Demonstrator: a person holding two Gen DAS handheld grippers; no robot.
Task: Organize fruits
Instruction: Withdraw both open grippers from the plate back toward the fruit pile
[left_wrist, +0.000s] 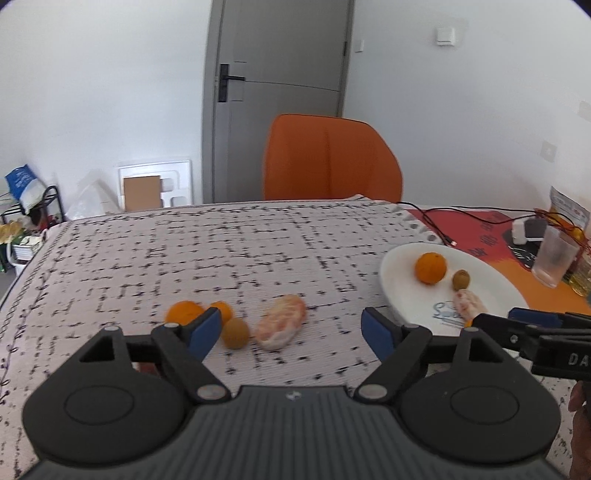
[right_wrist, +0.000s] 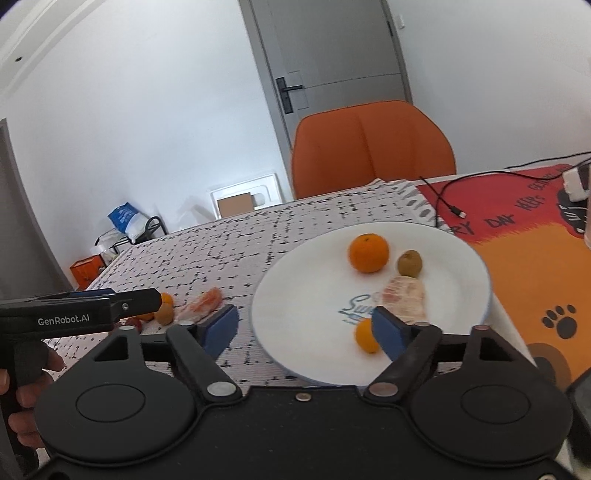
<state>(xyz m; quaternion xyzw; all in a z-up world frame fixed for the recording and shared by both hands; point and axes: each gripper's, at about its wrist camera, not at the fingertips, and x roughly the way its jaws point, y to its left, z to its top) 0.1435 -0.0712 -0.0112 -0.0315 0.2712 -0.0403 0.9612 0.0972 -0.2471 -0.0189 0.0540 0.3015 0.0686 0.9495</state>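
Patterned cloth (left_wrist: 221, 251) bare toward far edge; plate (right_wrist: 303, 280) near right gripper (right_wrist: 306, 328); both grippers (left_wrist: 291, 332) spread, empty.

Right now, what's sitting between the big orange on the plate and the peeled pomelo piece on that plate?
A kiwi lies between the big orange and the peeled pomelo piece on the white plate, clearest in the right wrist view.

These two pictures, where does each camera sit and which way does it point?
Left wrist: sits on the left gripper, looks forward over the tablecloth at loose fruit; its open fingers show, and the right gripper pokes in.
Right wrist: sits on the right gripper, faces the white plate; the left gripper and hand show.
Shared: plate, orange chair, door.
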